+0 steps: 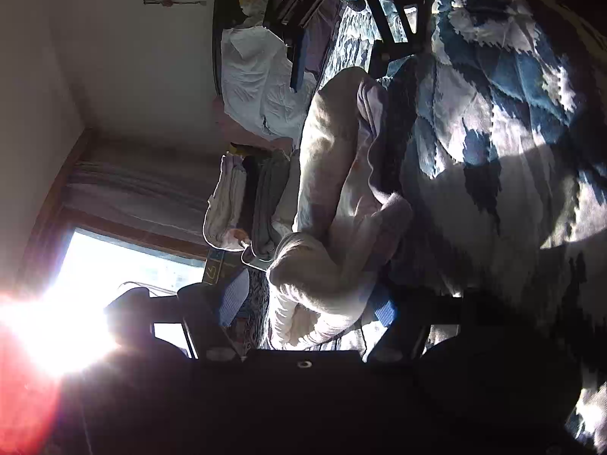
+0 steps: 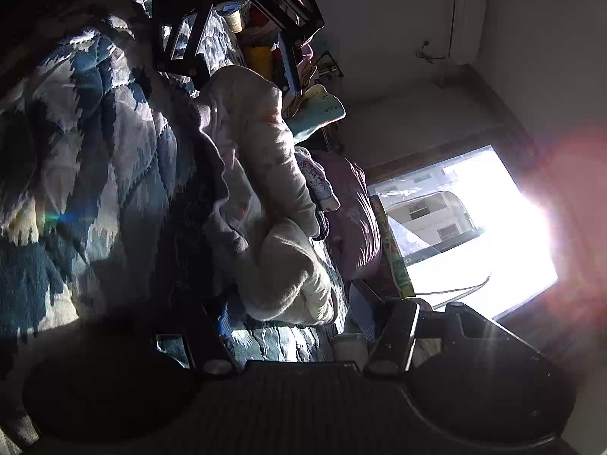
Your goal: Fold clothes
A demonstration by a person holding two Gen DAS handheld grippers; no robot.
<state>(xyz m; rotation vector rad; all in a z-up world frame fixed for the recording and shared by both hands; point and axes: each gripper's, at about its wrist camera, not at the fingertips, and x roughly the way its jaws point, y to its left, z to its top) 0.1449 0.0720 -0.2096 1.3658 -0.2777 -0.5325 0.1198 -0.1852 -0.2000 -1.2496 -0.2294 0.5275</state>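
Left wrist, cream garment [image 1: 334,174] between spread fingers [image 1: 235,295] (on quilt [image 1: 493,132])

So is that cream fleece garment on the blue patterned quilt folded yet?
Not folded. The cream fleece garment lies bunched in a rumpled roll on the blue patterned quilt, with loose edges showing in both wrist views.

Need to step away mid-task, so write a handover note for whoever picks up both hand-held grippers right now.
Left hand-held gripper: open, fingers straddling one end of the cream fleece garment.
Right hand-held gripper: open, straddling the opposite end.
Garment: bunched into a long shape on the blue-and-white patterned quilt.
Done: a stack of folded clothes sits beyond the garment.
Left: this garment is not yet neatly folded. Probably grip both ends, finish the fold, then add it to the stack.
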